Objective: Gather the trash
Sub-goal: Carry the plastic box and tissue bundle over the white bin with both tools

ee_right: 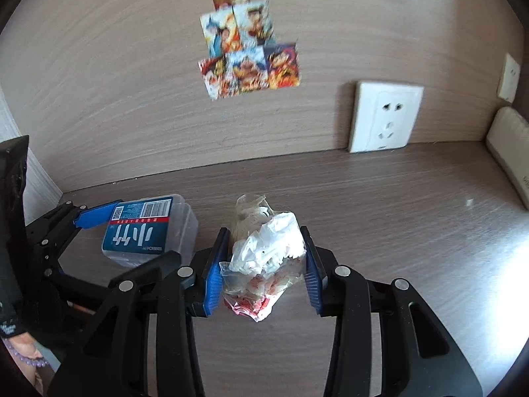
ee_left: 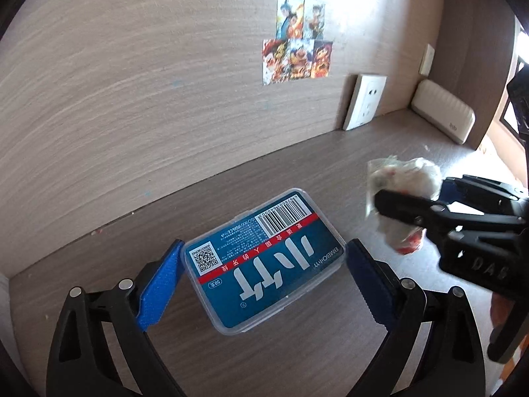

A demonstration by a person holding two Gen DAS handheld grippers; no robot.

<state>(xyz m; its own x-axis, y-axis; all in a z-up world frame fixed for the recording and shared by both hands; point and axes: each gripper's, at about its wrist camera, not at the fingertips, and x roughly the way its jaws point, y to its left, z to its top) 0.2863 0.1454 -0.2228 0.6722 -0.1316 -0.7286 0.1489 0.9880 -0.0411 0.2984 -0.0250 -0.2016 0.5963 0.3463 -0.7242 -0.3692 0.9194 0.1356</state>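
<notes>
While the right tool (ee_right: 264,264) clenches the crumpled wrapper (ee_right: 264,258) for removal, the left tool (ee_left: 261,281) straddles the plastic box (ee_left: 264,261), released.

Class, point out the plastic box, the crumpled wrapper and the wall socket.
Box (ee_left: 264,264): left wrist view, blue label.
Wrapper (ee_right: 267,248): right wrist view, white crumpled middle.
Socket (ee_right: 386,119): right wrist view, faceplate centre.

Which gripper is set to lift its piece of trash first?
Right. The right gripper is already pinching the crumpled wrapper wad; the left gripper straddles the plastic box, pads not yet closed.
</notes>
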